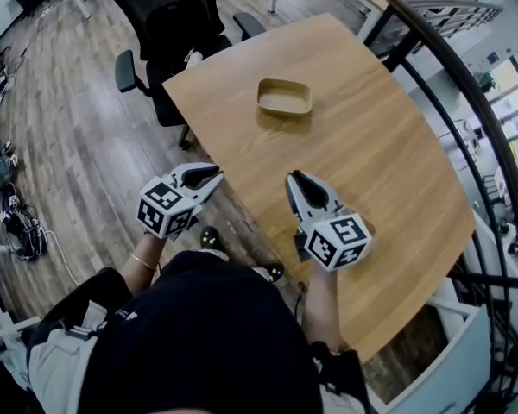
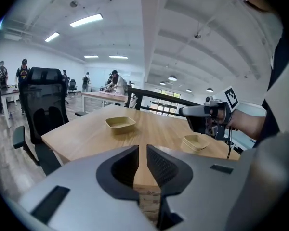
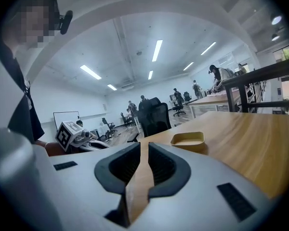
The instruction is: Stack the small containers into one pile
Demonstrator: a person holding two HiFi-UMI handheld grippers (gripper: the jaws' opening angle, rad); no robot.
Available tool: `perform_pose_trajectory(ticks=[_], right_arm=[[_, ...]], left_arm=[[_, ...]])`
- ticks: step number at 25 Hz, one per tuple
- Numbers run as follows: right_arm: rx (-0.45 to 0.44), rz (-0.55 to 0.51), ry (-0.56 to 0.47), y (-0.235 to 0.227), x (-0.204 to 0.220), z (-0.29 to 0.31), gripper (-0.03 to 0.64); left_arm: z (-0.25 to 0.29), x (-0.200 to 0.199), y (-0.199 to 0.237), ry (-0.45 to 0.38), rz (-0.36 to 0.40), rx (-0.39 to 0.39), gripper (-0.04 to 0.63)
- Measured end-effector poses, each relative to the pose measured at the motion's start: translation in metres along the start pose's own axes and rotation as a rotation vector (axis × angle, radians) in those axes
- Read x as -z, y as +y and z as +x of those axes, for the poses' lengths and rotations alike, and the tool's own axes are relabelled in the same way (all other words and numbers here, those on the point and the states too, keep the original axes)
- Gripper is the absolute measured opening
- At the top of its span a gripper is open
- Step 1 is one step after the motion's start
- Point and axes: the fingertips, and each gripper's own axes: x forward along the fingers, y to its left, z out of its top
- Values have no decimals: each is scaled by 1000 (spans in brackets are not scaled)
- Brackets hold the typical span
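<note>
Open-plan office floor lies around a curved wooden bench [image 1: 397,153]; a shallow tan container [image 1: 284,97] sits on it, upright and empty. A second container [image 2: 196,142], possibly a nested pair, stands well apart from the tan container on the person's side; its inside looks empty too. The left tool [image 1: 212,176] and right tool [image 1: 294,178] hover well short of the tan container; both have their jaws shut on nothing. I judge the risks as these: a shut tool arriving at the tan container would nudge it across the smooth wood rather than take it; a pinch on its thin rim could slip, letting it drop tilted onto the second container instead of nesting.
</note>
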Motion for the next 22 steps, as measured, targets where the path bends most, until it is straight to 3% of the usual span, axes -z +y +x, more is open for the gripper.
perform_pose_trajectory(ticks=[11, 12, 14, 22], right_arm=[[-52, -39, 50, 71, 6, 106, 41], [-55, -43, 55, 78, 6, 113, 54], [-58, -51, 62, 88, 8, 126, 157], [-21, -48, 57, 108, 11, 153, 164]], left_arm=[[-71, 24, 93, -52, -45, -56, 43], [-78, 27, 99, -53, -50, -59, 43], [-88, 34, 111, -58, -59, -64, 43], [-109, 53, 140, -66, -81, -44, 44]])
